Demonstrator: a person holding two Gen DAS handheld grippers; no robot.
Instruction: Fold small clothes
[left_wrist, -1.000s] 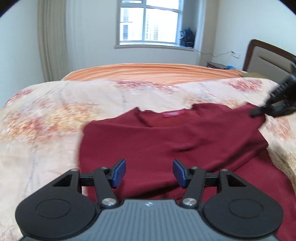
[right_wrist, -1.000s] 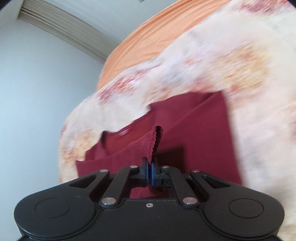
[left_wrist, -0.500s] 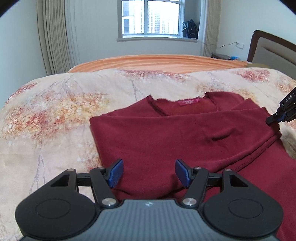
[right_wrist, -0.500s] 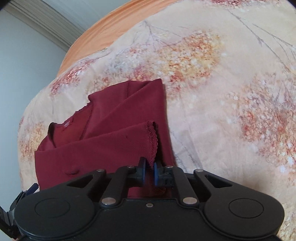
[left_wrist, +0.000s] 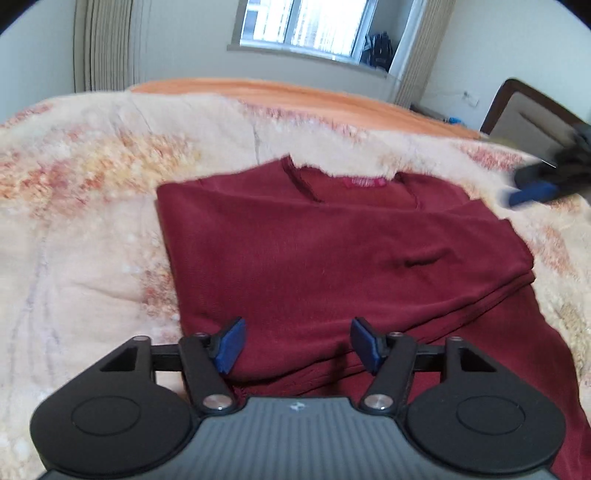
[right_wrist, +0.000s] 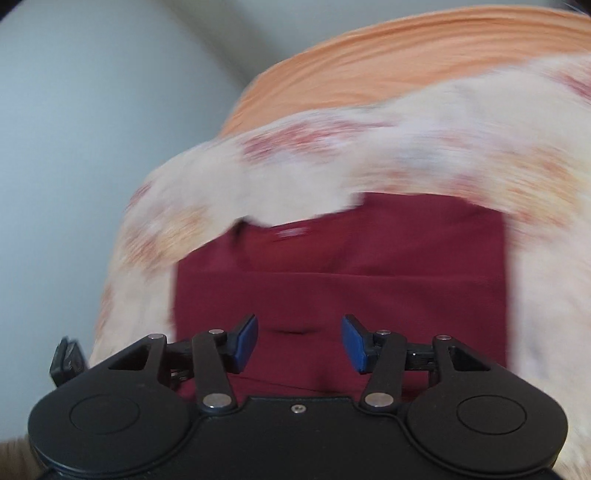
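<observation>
- Dark red knit top, partly folded: it lies flat on the cream quilt with an orange-pink floral print, neckline and small red label towards the far side of the bed
- One side of the dark red knit top is turned in over its body, giving a straight folded edge on the left in the left wrist view; a further layer of the same cloth runs out at lower right
- A short dark crease sits near the middle of the upper layer
- Left gripper: black linkage with blue pads, jaws apart and just widened further; only the flat near edge of the top shows in the gap, and the pads do not press on it
- Right gripper: jaws have just been opening and now stand apart, nothing clamped; the top lies below and beyond the gap
- In the left wrist view the right gripper appears blurred at the right edge, beyond the garment's right side
- Plain orange sheet: covers the far part of the bed, past the quilt
- Background: window, pleated curtain, brown-framed headboard
</observation>
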